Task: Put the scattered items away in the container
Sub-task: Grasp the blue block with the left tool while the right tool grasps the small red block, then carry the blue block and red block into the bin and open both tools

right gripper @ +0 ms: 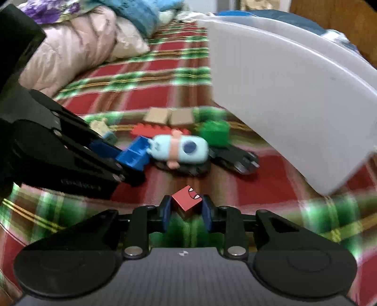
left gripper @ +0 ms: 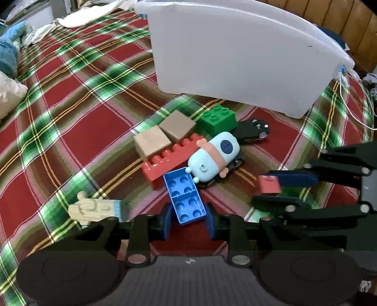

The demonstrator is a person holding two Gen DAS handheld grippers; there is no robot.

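Observation:
My left gripper [left gripper: 188,219] is shut on one end of a blue brick [left gripper: 185,197] lying studs-down; its far end leans on a long red brick [left gripper: 169,160]. At the right, my right gripper [left gripper: 261,188] is shut on a small red cube [left gripper: 269,184]. The right wrist view shows that cube [right gripper: 186,200], printed with a toothy mouth, pinched between the pads of the right gripper [right gripper: 186,208]. The white plastic container [left gripper: 235,58] stands just behind the pile. Two wooden cubes [left gripper: 152,141], a green brick [left gripper: 218,120], a pale blue toy figure [left gripper: 214,157] and a black toy car [left gripper: 253,130] lie there.
A wooden peg doll [left gripper: 92,208] lies left of my left gripper on the plaid bedspread [left gripper: 70,106]. Pillows and blankets [right gripper: 70,51] pile up at the far left. A white cable [left gripper: 353,106] trails beside the container's right end, and a wooden headboard [left gripper: 329,14] stands behind it.

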